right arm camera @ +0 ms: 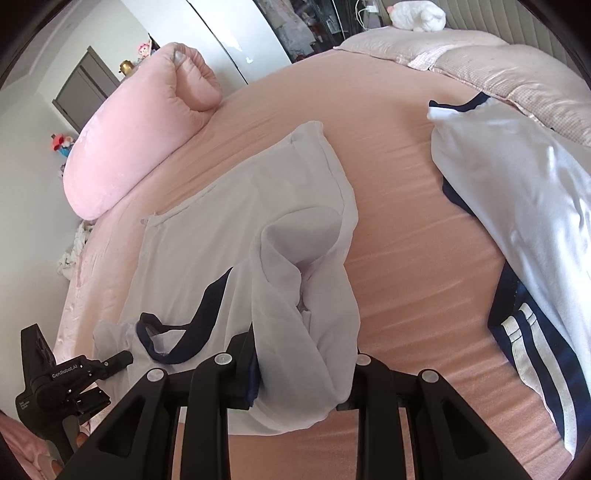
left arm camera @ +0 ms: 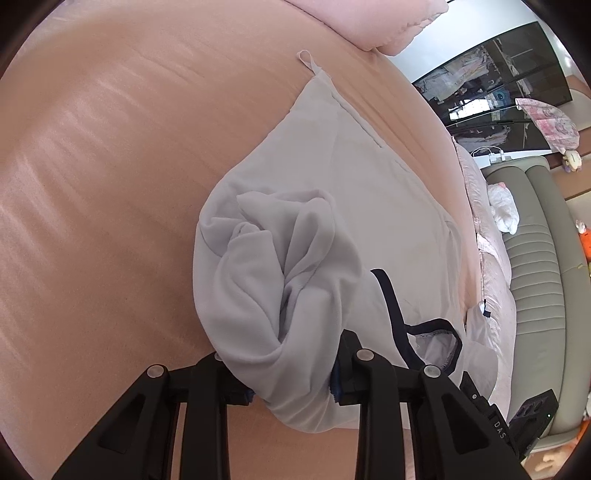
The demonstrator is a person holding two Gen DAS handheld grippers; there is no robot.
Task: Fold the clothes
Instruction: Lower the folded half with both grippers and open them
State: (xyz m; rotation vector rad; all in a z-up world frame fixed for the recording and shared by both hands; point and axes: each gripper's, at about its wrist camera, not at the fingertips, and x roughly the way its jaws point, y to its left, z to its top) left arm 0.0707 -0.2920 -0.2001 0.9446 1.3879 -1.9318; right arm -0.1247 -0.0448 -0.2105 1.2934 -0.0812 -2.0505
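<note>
A white shirt (left arm camera: 332,177) with a navy-trimmed neckline (left arm camera: 436,332) lies partly spread on the pink bed sheet (left arm camera: 110,184). My left gripper (left arm camera: 284,365) is shut on a bunched fold of its white fabric, which is lifted off the sheet and hangs over the fingers. In the right wrist view the same shirt (right arm camera: 207,236) trails away from my right gripper (right arm camera: 299,358), which is shut on another gathered fold of it. The navy neckline (right arm camera: 173,343) hangs between the two grips. The left gripper's black body (right arm camera: 55,373) shows at the lower left.
A second white and navy garment (right arm camera: 517,206) with white stripes lies at the right of the bed. A pink pillow (right arm camera: 140,140) sits at the far left and a quilt (right arm camera: 498,66) by the padded headboard (left arm camera: 535,258). A white plush toy (right arm camera: 417,14) rests on the quilt.
</note>
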